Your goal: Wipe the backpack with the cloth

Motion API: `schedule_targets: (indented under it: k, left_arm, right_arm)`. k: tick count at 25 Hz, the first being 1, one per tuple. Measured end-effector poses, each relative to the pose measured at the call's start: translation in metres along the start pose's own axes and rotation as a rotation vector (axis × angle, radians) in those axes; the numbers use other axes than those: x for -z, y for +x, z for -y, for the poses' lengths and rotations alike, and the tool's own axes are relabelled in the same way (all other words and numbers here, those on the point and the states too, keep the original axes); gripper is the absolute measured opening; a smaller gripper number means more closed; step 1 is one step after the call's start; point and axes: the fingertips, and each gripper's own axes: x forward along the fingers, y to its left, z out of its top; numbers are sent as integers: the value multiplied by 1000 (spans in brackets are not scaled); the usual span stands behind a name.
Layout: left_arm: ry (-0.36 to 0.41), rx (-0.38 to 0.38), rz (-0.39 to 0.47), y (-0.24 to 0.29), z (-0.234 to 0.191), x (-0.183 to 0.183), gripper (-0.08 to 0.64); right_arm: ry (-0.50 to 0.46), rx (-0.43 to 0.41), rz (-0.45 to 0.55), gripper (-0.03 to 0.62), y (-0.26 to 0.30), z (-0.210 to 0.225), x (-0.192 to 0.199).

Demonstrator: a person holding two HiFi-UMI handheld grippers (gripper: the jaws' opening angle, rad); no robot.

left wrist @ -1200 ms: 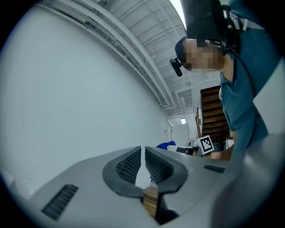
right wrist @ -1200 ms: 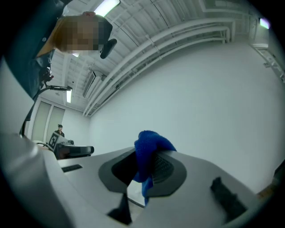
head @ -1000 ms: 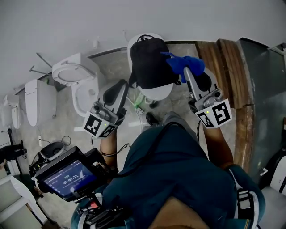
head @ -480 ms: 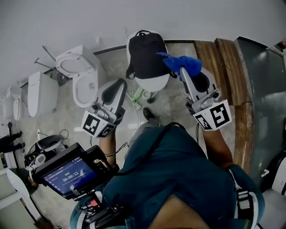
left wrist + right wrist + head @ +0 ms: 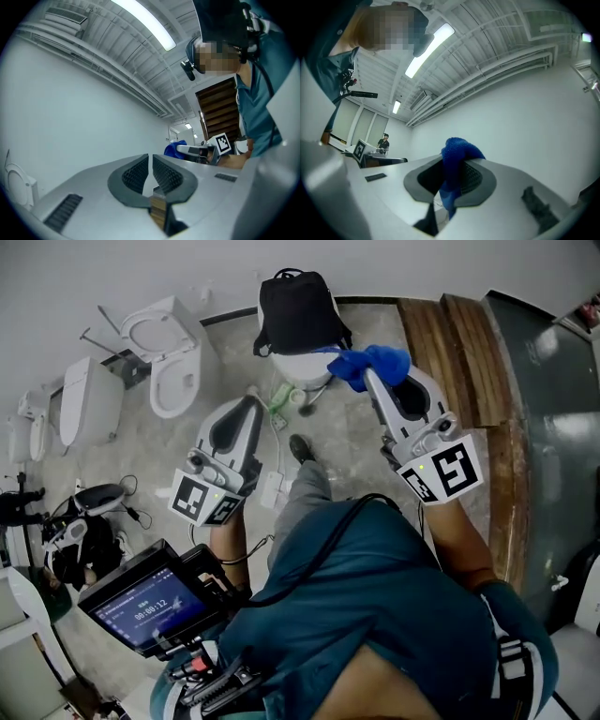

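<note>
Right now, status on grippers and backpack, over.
Left gripper shut, empty. Right gripper shut on blue fluffy cloth. Black fabric backpack ahead, cloth short of it. Nothing between.

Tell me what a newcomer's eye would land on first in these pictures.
The bright blue cloth clamped in the right tool stands out most, right of centre in the head view. Beyond it, at top centre, a black backpack sits on a white fixture. The left tool is shut and empty, with white toilets on the floor to its left.
</note>
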Motion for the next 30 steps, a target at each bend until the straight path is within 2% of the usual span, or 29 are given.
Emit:
schedule_targets:
  k: [4,7,14,19,23,26,30]
  left_arm:
    - [28,-7,10,-34,55,-32,32]
    - [22,-2,33,-40,71,-49,32]
    - [17,-1,8,-57,76,-51,32]
    - [0,29,8,-72,83,-43,32]
    - [-15,55,28,-67,89,-57,32]
    - [28,95,-1,-65,88,-48,32]
    - [-5,77,18,-87,81,-65,32]
  right_arm:
    - [7,-12,-5,51,-49,-35,-27]
    - [21,-7,-8,51,-62,-41,-35]
    - [58,-10,-39,51,-68,-61,-24]
    - [27,19,-82,51,-71,-79,-5]
    - [11,49,-103,51,-77,-74,-23]
    - [3,95,-89,51,-86,-69,-34]
    - [6,94,-99,51,-76,-98,-37]
